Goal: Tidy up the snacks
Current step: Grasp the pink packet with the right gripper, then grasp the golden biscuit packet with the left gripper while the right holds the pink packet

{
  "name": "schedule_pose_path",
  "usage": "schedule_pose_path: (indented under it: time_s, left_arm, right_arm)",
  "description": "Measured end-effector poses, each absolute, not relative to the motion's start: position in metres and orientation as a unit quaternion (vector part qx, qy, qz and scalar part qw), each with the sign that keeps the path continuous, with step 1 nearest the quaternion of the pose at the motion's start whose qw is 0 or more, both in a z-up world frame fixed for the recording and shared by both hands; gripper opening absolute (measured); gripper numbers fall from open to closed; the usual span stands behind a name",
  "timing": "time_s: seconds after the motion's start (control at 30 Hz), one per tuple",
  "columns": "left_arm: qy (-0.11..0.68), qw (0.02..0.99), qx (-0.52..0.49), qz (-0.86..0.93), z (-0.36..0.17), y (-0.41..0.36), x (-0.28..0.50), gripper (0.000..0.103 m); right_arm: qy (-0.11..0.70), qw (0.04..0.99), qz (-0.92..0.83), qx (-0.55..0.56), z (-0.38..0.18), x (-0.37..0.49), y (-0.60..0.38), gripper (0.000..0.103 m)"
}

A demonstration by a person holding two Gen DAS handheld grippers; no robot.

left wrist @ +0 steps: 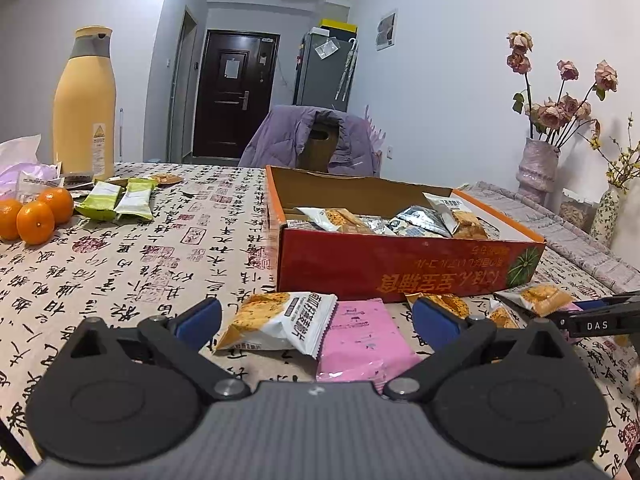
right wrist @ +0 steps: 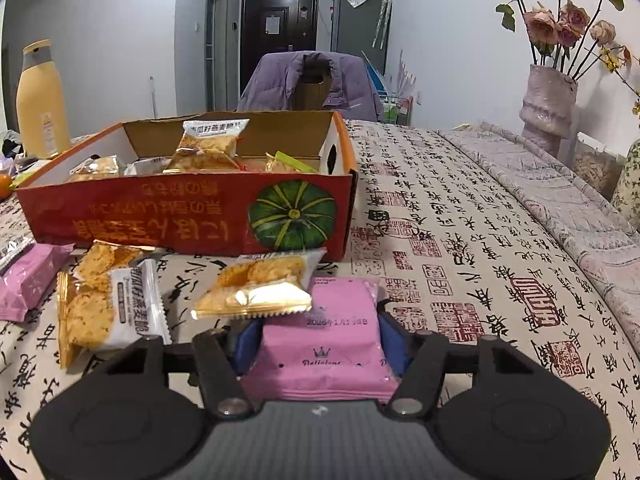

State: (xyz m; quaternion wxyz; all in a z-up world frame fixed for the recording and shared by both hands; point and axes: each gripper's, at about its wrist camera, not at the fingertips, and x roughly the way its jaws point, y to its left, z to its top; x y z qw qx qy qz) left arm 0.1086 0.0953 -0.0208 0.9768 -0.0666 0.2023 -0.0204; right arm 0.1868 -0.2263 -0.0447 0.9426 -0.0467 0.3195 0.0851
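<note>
Pink pack (right wrist: pixel 328 344) clamped on the counter (right wrist: pixel 460 216), cracker pack (right wrist: pixel 256 288) draped over it.
The right gripper's (right wrist: pixel 320 346) jaws are pressed onto the pink pack; the cracker pack could be dragged or flipped on lifting. The left gripper's (left wrist: pixel 316 316) jaws are held open, empty, before the box (right wrist: pixel 188 216).

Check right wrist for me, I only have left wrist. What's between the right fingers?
Observer: A pink pack. The right gripper has its fingers against both sides of it.
Operator: Anything on top of it?
Observer: A cracker pack overlaps its far edge.
Operator: What's in the box at the pumpkin end?
Observer: A green pack lies in the box, near the end wall.
</note>
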Motion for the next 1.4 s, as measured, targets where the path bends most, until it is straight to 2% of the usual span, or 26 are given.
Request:
schedule_pose_path:
  time_s: [0.63, 0.93, 1.13, 1.33, 1.4]
  left_arm:
    - [0.217, 0.975, -0.055, -0.005, -0.019, 0.094, 0.112, 0.103]
    - [0.266, 0.964, -0.026, 0.002, -0.011, 0.104, 0.137, 0.103]
    - [0.298, 0.952, -0.061, 0.017, -0.017, 0.116, 0.156, 0.103]
    - [0.308, 0.949, -0.070, 0.020, -0.020, 0.115, 0.166, 0.099]
    - [0.311, 0.947, -0.077, 0.017, -0.021, 0.116, 0.168, 0.093]
  right_arm:
    - [0.225, 0.970, 0.092, 0.007, -0.013, 0.139, -0.249, 0.060]
    - [0.232, 0.968, 0.101, 0.012, -0.017, 0.137, -0.246, 0.060]
    - [0.239, 0.966, 0.101, 0.017, -0.021, 0.138, -0.244, 0.060]
    - [0.241, 0.965, 0.104, 0.015, -0.021, 0.138, -0.242, 0.060]
    - [0.242, 0.965, 0.104, 0.016, -0.022, 0.138, -0.242, 0.060]
